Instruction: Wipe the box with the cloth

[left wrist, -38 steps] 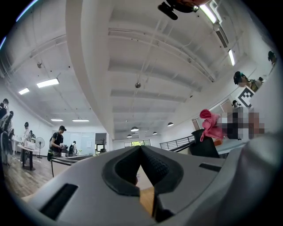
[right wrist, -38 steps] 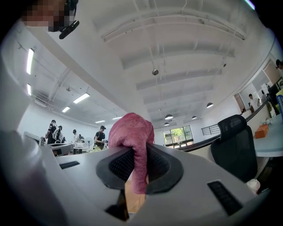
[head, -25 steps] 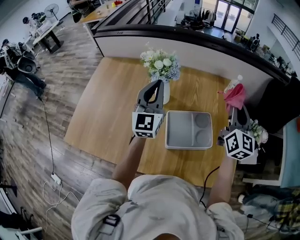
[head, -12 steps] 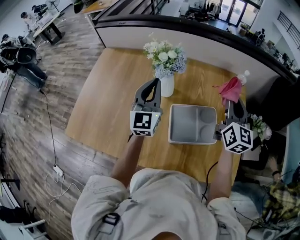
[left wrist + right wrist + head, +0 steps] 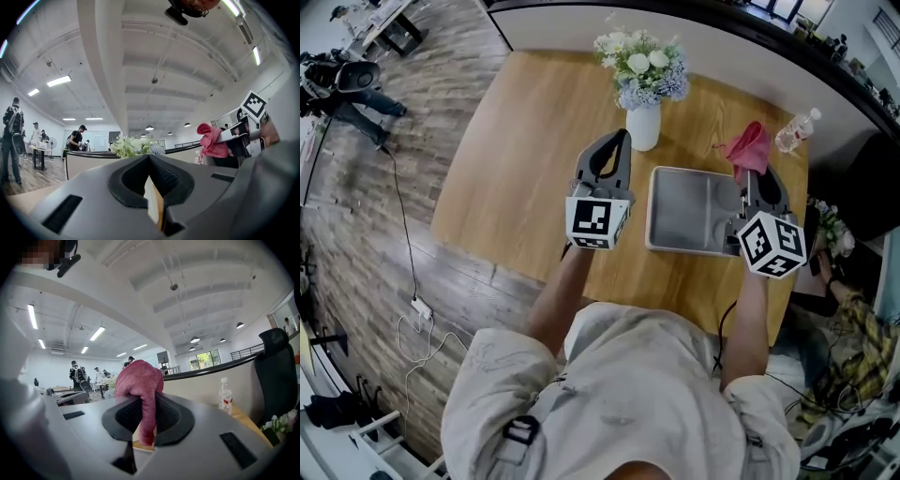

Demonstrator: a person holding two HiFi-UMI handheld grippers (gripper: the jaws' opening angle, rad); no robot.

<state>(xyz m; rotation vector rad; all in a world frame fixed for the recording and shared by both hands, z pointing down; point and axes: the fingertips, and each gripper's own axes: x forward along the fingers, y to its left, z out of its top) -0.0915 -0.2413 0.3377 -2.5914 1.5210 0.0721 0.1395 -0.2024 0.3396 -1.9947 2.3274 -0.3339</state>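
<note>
— Wooden surface (image 5: 516, 150) first: where on it does the box lie?
— The grey box (image 5: 684, 217) lies flat on the right half. Its near rim runs along the near edge of the surface, with a strip of wood between them.
— And the cloth?
— The pink cloth (image 5: 748, 150) is bunched up and pinched in the right tongs (image 5: 757, 178). In the right gripper view the jaws are closed on a fold of it, and the rest stands up past the tips. It is over the far right corner of the box; I cannot tell whether it touches the rim.
— The other tongs?
— The left tongs (image 5: 621, 139) have their jaws pressed together at the tips. They are held above the wood just left of the box, tips near the vase.
— What crowds the box?
— A white vase (image 5: 643, 127) of flowers (image 5: 642, 66) stands just beside its far left corner. A clear bottle (image 5: 795, 131) stands by the far right corner of the surface, beyond the cloth. The right edge of the surface runs close to the box's right rim.
— Where is the open room?
— The left half is open wood out to its rounded edge, and beyond that is the plank floor (image 5: 375, 187) with a cable (image 5: 398, 234) on it. A white half wall (image 5: 572, 19) closes the far edge.
</note>
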